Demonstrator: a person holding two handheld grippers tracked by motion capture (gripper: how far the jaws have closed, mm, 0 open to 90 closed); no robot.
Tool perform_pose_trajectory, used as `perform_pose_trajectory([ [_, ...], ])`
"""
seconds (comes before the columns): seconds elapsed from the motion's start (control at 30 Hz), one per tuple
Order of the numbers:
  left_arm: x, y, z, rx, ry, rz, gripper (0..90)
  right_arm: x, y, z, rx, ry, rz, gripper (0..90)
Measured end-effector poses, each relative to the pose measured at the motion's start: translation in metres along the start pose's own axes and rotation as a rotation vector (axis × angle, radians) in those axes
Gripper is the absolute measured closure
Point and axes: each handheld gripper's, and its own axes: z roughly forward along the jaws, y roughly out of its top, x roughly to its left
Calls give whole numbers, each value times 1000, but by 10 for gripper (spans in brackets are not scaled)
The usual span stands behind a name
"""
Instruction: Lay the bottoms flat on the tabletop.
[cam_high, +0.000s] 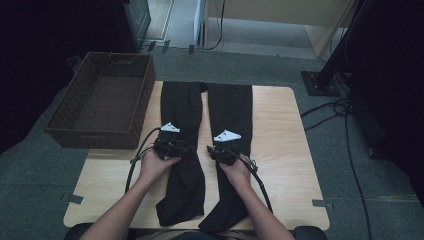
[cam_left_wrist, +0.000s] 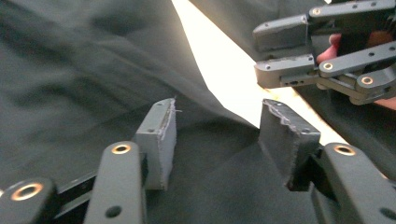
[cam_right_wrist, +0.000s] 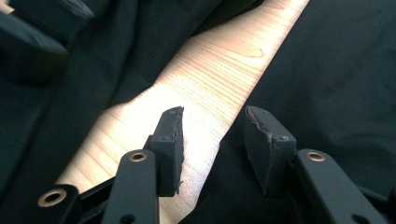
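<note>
Black trousers (cam_high: 230, 107) lie flat on the wooden table (cam_high: 280, 140), waist at the far side and both legs running toward me. My left gripper (cam_high: 186, 148) rests on the inner edge of the left leg (cam_high: 182, 185). Its own view shows the left gripper (cam_left_wrist: 218, 116) open over the black cloth (cam_left_wrist: 84, 70), nothing between the jaws. My right gripper (cam_high: 212, 150) sits at the inner edge of the right leg (cam_high: 227, 200). Seen along its own jaws, the right gripper (cam_right_wrist: 213, 116) stands open, straddling the cloth edge (cam_right_wrist: 336, 84) and the bare wood strip (cam_right_wrist: 210, 79).
A brown wicker basket (cam_high: 102, 102), empty, stands off the table's far left corner. Cables (cam_high: 335, 110) trail over the grey carpet at the right, beside a black stand base (cam_high: 320, 80). Bare wood (cam_high: 115, 185) flanks both trouser legs.
</note>
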Motion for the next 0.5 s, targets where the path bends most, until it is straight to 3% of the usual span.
perform_pose_trajectory([
  [0.07,-1,-2,9,24,34,20,453,0,0,0,0,-1,-1,583],
  [0.17,2,-3,13,-16,40,1,489,0,0,0,-1,-2,0,584],
  [0.27,-2,-3,16,-18,60,40,624,0,0,0,-1,-2,0,584],
  [0.4,-4,-3,15,-23,3,40,837,0,0,0,-1,-4,3,587],
  [0.5,-8,-3,6,-54,-29,63,828,0,-1,-1,-3,-6,4,590],
])
